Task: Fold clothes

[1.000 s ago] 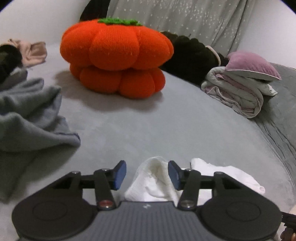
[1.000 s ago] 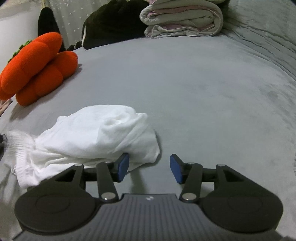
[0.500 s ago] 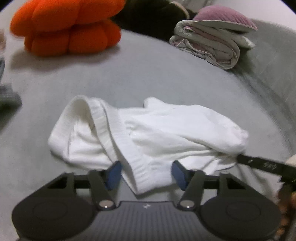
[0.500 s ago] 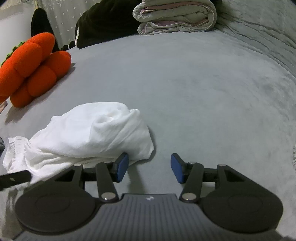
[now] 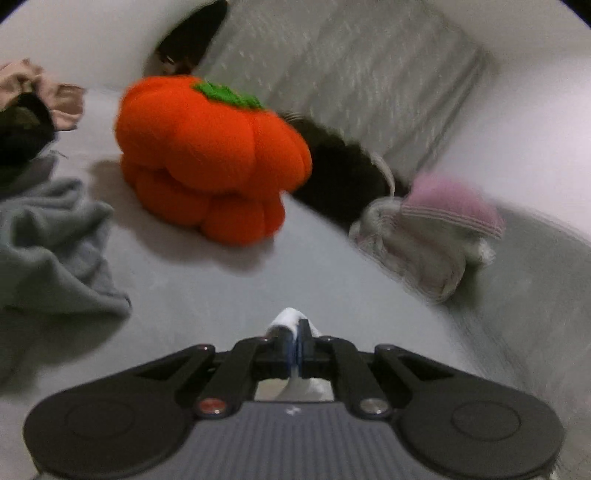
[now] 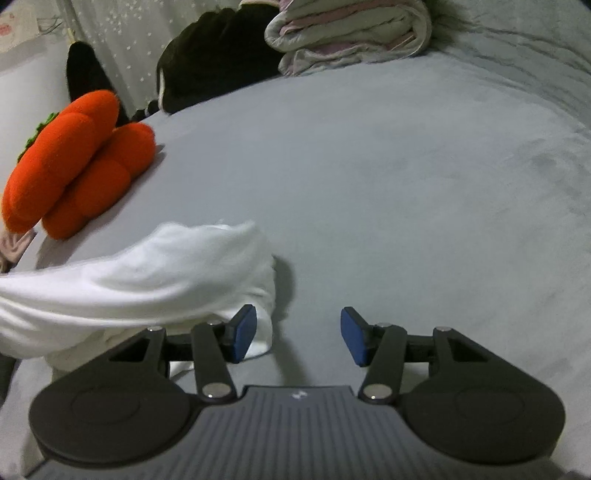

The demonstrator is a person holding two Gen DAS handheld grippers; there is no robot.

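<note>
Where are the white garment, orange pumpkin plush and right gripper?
white garment [image 6: 155,266]: right wrist view, middle of the bunched cloth.
orange pumpkin plush [image 5: 207,158]: left wrist view, upper lobe.
right gripper [image 6: 298,338]: right wrist view, gap between the open blue fingertips.

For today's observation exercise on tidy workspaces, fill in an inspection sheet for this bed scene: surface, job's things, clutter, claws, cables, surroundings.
Surface: grey plush bed cover, mostly bare.
Job's things: crumpled white knit garment, one edge lifted.
Clutter: orange pumpkin-shaped plush cushion; rumpled grey cloth; folded pale quilt; black fluffy heap.
Claws: left claw shut on the white garment; right claw open, beside it.
Cables: nothing seen.
Surroundings: dotted grey curtain.
</note>
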